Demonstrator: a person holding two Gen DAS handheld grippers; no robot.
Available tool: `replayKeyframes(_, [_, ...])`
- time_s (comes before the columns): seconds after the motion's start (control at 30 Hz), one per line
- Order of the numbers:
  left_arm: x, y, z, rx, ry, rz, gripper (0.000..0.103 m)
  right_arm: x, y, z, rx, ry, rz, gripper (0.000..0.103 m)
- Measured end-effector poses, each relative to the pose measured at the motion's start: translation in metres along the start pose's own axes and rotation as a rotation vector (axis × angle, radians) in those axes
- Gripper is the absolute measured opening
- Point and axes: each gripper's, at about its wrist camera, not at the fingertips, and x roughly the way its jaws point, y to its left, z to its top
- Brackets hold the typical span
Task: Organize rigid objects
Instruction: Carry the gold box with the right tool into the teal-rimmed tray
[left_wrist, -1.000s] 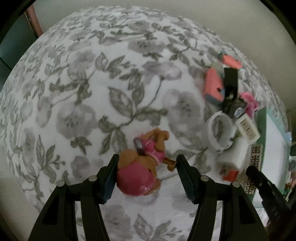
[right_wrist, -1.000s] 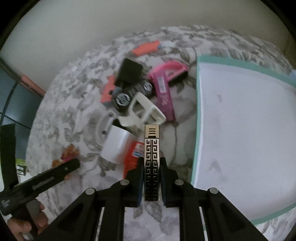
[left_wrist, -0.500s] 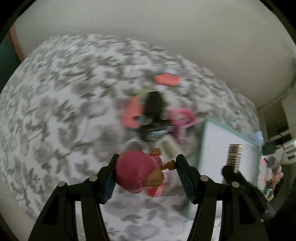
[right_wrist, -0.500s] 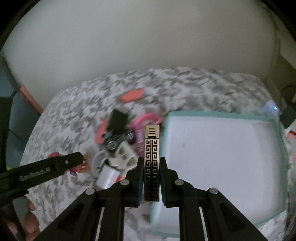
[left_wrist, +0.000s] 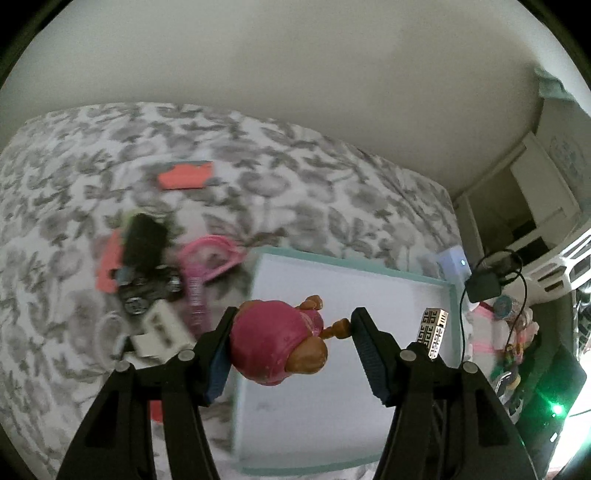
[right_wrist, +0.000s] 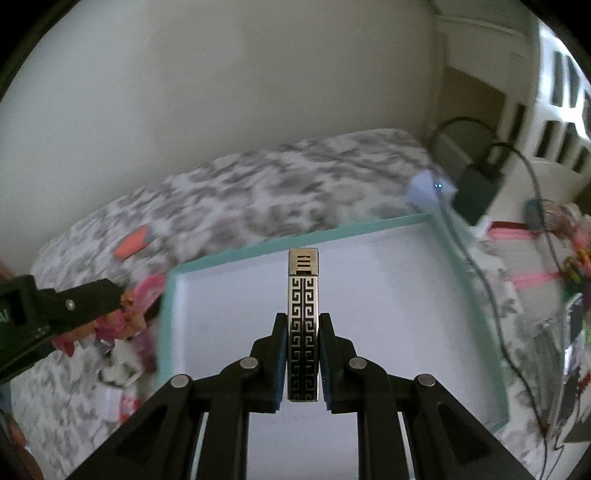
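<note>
My left gripper (left_wrist: 291, 347) is shut on a pink and brown toy puppy (left_wrist: 275, 347) and holds it in the air over the left edge of a teal-rimmed white tray (left_wrist: 354, 267). My right gripper (right_wrist: 303, 354) is shut on a silver lighter with a black key pattern (right_wrist: 303, 314), held upright above the tray (right_wrist: 295, 243). The lighter also shows in the left wrist view (left_wrist: 434, 330). The left gripper with the puppy shows at the left of the right wrist view (right_wrist: 125, 317).
A pile lies on the floral bedspread (left_wrist: 295, 177) left of the tray: a black toy car (left_wrist: 147, 284), a pink piece (left_wrist: 207, 266), a white block (left_wrist: 162, 328), orange pieces (left_wrist: 186, 175). A charger and cable (left_wrist: 484, 284) and clutter sit right of the tray.
Both grippers have lifted and swung right from the pile to above the tray, each keeping its object. The view now tilts up toward the wall.
</note>
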Motion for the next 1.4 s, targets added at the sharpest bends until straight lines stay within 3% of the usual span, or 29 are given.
replayKeyframes(0.1, [0.014, -0.015, -0.004, 0.044, -0.002, 0.010, 0.063, 0.007, -0.016, 0.001, 0.033, -0.004, -0.027, 0.017])
replayKeyframes(0.23, [0.038, -0.020, -0.010, 0.034, 0.030, 0.003, 0.063, 0.026, -0.037, -0.005, 0.105, 0.053, -0.050, 0.017])
replayKeyframes(0.5, [0.063, -0.022, -0.023, 0.056, 0.050, 0.024, 0.063, 0.044, -0.036, -0.011, 0.086, 0.085, -0.065, 0.017])
replayKeyframes(0.93, [0.066, -0.015, -0.022, 0.052, 0.058, -0.011, 0.063, 0.059, -0.023, -0.019, 0.028, 0.154, -0.073, 0.018])
replayKeyframes(1.1, [0.066, -0.013, -0.021, 0.039, 0.087, -0.010, 0.063, 0.050, -0.019, -0.013, 0.005, 0.129, -0.085, 0.018])
replayKeyframes(1.4, [0.051, -0.013, -0.018, 0.040, 0.064, 0.005, 0.063, 0.028, -0.014, 0.001, -0.010, 0.094, -0.083, 0.022])
